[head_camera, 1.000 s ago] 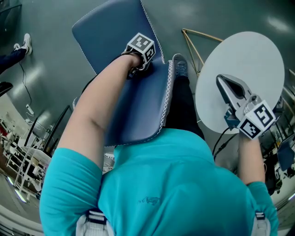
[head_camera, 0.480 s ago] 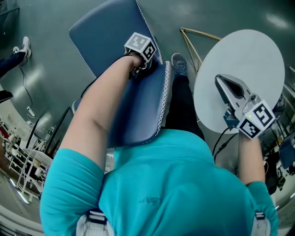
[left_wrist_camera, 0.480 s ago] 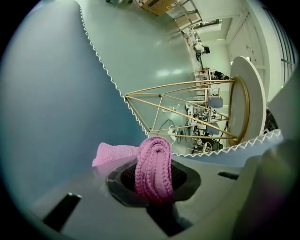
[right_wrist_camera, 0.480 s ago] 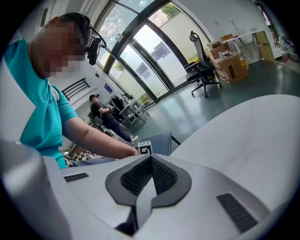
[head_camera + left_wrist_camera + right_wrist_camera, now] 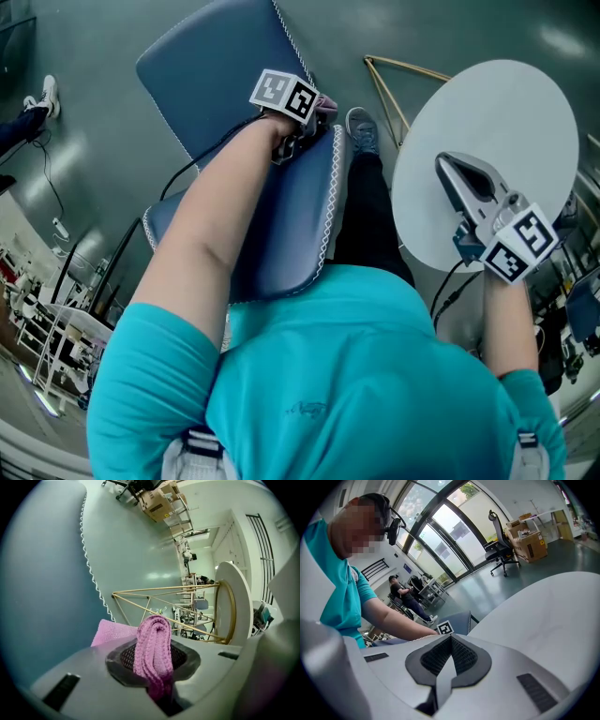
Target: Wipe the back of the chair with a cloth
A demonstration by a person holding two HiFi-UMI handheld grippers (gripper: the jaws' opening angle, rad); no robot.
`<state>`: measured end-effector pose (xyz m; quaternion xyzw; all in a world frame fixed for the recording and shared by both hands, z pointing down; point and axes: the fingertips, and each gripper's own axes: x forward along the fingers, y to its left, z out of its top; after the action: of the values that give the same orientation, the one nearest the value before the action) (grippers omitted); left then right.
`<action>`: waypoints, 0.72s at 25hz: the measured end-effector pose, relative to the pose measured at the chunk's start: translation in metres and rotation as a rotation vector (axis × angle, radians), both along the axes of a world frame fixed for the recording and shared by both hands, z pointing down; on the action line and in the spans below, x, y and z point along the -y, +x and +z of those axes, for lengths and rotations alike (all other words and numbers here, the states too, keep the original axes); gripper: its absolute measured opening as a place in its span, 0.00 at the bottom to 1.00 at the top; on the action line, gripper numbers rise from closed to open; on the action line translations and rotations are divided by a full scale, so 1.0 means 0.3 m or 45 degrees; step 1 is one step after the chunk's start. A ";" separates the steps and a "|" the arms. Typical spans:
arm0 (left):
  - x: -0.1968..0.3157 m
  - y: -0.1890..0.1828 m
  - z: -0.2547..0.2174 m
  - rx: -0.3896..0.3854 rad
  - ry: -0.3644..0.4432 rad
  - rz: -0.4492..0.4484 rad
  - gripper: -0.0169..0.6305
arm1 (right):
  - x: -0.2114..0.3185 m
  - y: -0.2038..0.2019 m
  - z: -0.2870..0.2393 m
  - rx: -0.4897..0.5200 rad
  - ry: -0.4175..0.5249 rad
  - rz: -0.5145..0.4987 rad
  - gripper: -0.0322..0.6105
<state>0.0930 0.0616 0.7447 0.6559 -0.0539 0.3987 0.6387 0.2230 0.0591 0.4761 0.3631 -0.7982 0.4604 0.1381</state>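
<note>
A blue padded chair with white zigzag stitching has its back (image 5: 291, 220) below me and its seat (image 5: 216, 70) beyond. My left gripper (image 5: 314, 117) is shut on a folded pink knitted cloth (image 5: 152, 651), pressed near the top right edge of the chair back (image 5: 42, 573); a pink corner (image 5: 325, 103) shows past the marker cube. My right gripper (image 5: 450, 169) is shut and empty, held over the white round table (image 5: 506, 122), jaws meeting in the right gripper view (image 5: 450, 644).
The round table (image 5: 229, 606) stands on thin gold legs (image 5: 398, 80) right of the chair. My shoe (image 5: 361, 131) rests on the grey floor between them. Wire racks (image 5: 47, 337) crowd the lower left; a seated person (image 5: 405, 597) is behind.
My left gripper with the cloth has slid a little to the right along the chair back's top edge, and the pink cloth now peeks out. The right gripper stayed still.
</note>
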 end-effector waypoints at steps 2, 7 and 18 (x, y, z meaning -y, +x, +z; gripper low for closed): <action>0.045 -0.021 -0.007 -0.014 0.043 -0.082 0.12 | 0.004 0.000 0.001 0.007 0.000 0.011 0.04; 0.142 -0.104 -0.116 -0.042 0.140 -0.235 0.12 | 0.020 0.001 -0.051 0.023 0.027 0.051 0.04; 0.276 -0.328 -0.560 -0.271 0.286 -0.569 0.12 | 0.122 -0.101 -0.206 0.015 0.135 0.080 0.04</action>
<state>-0.0052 -0.0211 0.5766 0.7328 -0.1738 0.1683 0.6360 0.1926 0.0224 0.4141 0.3923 -0.8104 0.4236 0.0995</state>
